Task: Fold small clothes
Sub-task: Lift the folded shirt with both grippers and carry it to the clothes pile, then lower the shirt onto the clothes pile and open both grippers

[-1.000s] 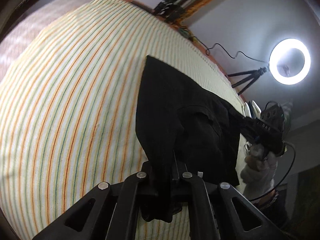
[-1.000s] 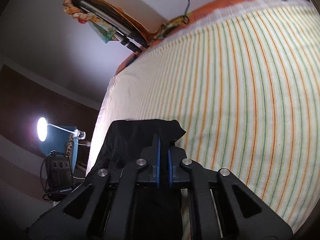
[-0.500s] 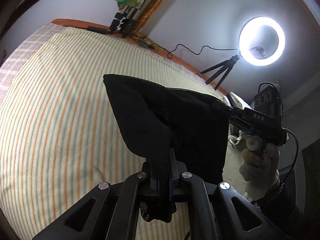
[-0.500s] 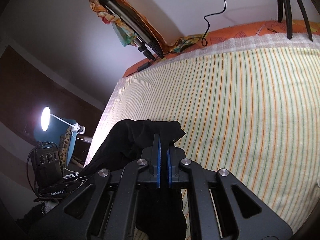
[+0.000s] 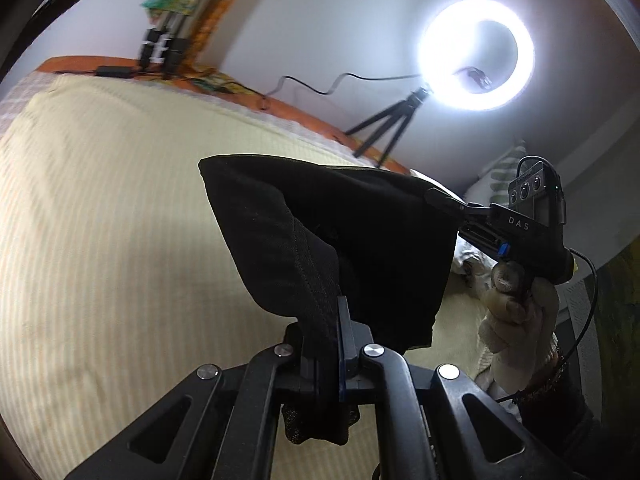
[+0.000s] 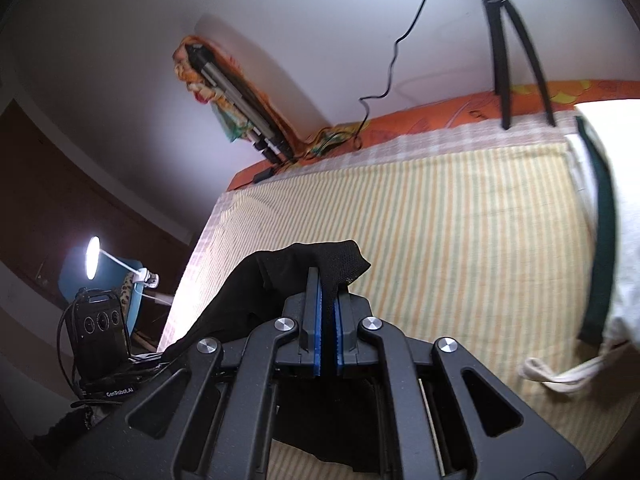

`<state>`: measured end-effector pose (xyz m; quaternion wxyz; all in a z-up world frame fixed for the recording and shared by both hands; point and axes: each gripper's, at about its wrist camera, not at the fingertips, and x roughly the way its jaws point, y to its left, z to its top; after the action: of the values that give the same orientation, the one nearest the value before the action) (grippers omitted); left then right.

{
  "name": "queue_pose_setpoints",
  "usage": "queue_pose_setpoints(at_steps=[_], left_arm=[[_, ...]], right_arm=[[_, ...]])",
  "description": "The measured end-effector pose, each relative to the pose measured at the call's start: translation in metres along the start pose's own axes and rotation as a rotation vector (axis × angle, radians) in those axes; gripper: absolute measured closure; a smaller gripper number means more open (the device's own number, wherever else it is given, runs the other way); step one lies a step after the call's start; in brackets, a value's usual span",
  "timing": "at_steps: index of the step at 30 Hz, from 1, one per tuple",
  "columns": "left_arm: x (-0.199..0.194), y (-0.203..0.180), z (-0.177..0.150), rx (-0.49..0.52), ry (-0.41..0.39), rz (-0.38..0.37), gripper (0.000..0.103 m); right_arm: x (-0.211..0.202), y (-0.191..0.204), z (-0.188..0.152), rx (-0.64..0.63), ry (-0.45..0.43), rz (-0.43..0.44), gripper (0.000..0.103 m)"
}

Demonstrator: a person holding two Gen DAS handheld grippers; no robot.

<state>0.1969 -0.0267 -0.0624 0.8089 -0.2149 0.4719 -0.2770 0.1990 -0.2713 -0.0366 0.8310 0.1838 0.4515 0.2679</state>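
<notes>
1. Fabric is hanging between my two tools: a black garment, held up in the air above the striped bed sheet and not lying on it.
2. My left tool is clenching one edge of the garment; its fingers are pressed together on the cloth, and a dark scrap of it is poking out below them.
3. My right tool is gripping the opposite edge, its blue pads closed on the fabric, with a corner sticking up just beyond the tips.
4. Seen from my left wrist, my right hand is sitting off to the right in a pale glove, fingers wrapped around the tool's handle, with the tool reaching left toward the garment's top corner.
5. Both tools are pointing forward and downward at the bed, with the cloth stretched between them and sagging below the top edge.
6. A ring light on a small tripod is glowing against the wall at the far edge of the bed.
7. Seen from my right wrist, a white cloth with a dark green band is lying on the bed's right side, well apart from the black garment.
8. A desk lamp is shining at the left, beyond the bed.
</notes>
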Motion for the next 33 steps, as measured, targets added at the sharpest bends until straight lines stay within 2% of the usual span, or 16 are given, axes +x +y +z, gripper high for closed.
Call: queue_pose_setpoints(at_steps=[10, 21, 33], left_arm=[[0.05, -0.071, 0.026, 0.106, 0.02, -0.087, 0.101], [0.117, -0.163, 0.06, 0.272, 0.015, -0.135, 0.101], [0.206, -0.234, 0.084, 0.347, 0.007, -0.182, 0.101]], right_arm=[[-0.078, -0.042, 0.02, 0.023, -0.095, -0.092, 0.097], [-0.161, -0.1, 0.063, 0.045, -0.199, -0.196, 0.097], [-0.224, -0.172, 0.105, 0.042, -0.252, -0.339, 0.097]])
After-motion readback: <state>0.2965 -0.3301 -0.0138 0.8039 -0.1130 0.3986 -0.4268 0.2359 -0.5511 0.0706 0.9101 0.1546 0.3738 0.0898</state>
